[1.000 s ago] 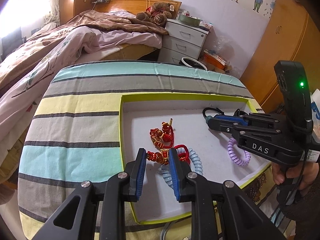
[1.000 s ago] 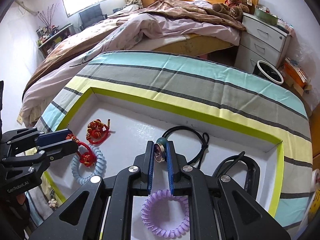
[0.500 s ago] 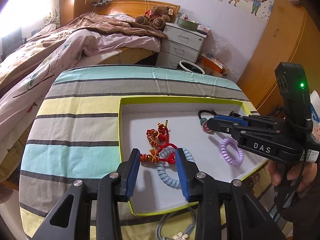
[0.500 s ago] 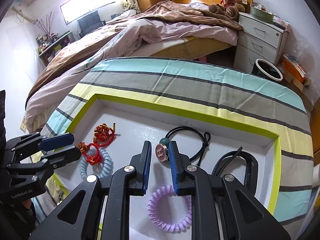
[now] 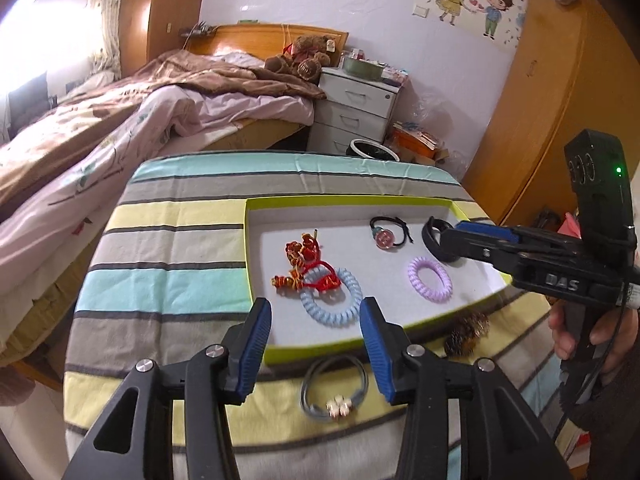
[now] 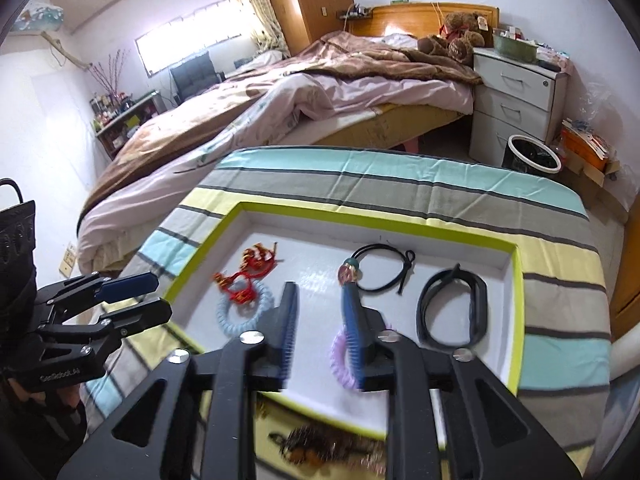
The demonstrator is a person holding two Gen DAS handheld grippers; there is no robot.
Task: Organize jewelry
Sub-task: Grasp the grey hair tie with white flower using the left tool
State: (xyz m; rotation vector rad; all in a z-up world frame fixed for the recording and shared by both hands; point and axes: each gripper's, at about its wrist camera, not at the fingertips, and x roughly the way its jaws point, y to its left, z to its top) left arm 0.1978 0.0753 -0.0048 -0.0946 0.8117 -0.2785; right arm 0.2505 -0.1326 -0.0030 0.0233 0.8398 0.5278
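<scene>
A green-rimmed white tray (image 5: 348,201) (image 6: 376,217) lies on the striped table. In it lie a red knotted bracelet (image 5: 304,264) (image 6: 256,264), a light blue coil band (image 5: 332,300) (image 6: 240,308), a purple coil band (image 5: 430,278) (image 6: 340,360), a black hair tie with a pink charm (image 5: 386,234) (image 6: 380,268) and a black wristband (image 6: 452,308). My left gripper (image 5: 316,340) is open and empty above the tray's near rim. My right gripper (image 6: 320,320) is open and empty above the tray. A grey hair tie with beads (image 5: 334,390) and a brown furry piece (image 5: 466,332) (image 6: 320,446) lie outside the tray.
The striped cloth (image 5: 172,248) covers the table. Beyond it stand a bed (image 5: 120,120), a white nightstand (image 5: 356,112) and a bin (image 6: 530,158). A wooden wardrobe (image 5: 540,100) is at the right.
Both grippers opened and pulled back and up from the tray. The left let go of the red bracelet, the right let go of the pink charm hair tie, which now lie in the tray.
</scene>
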